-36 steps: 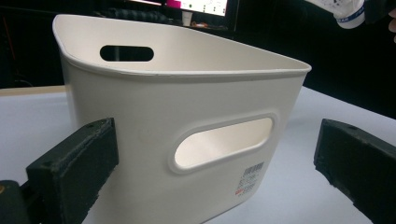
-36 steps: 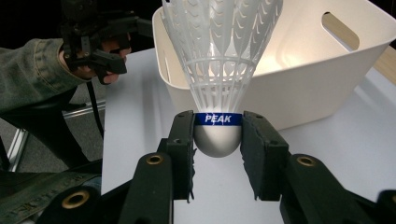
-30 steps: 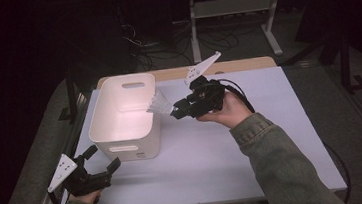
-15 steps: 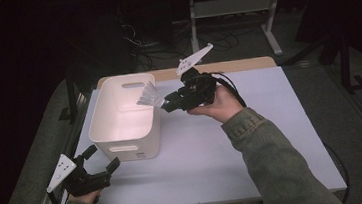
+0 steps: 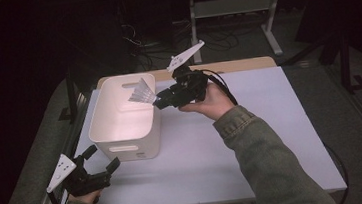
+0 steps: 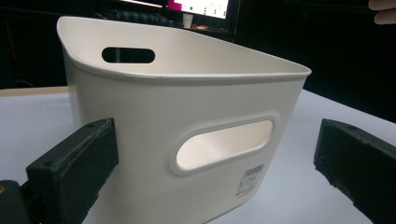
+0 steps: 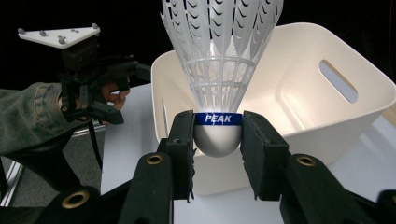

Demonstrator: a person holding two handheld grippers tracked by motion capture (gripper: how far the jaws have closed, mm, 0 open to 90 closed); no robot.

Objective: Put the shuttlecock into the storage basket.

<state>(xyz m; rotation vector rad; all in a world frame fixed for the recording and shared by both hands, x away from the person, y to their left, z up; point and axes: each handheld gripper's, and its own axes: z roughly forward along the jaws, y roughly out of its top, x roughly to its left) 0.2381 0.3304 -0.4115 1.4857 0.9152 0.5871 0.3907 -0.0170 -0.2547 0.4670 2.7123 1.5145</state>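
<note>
Two hand-held grippers are working: the left hand-held gripper [image 5: 105, 158] is waiting with jaws apart just before the white bin [image 5: 120, 119] on the tabletop [image 5: 253, 140], while the right hand-held gripper [image 5: 158, 102] is clamping a shuttlecock [image 5: 143, 91] by its cork over the rim. Releasing should wait until the cork is hanging well inside; the visible part of the bin's inside is holding nothing.

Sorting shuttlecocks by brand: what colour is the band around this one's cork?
Blue with white "PEAK" lettering on the white plastic shuttlecock's band, clearest in the right gripper view.

A white-topped table [image 5: 253, 140] carries a white plastic bin [image 5: 121, 133] standing near its left edge.
</note>
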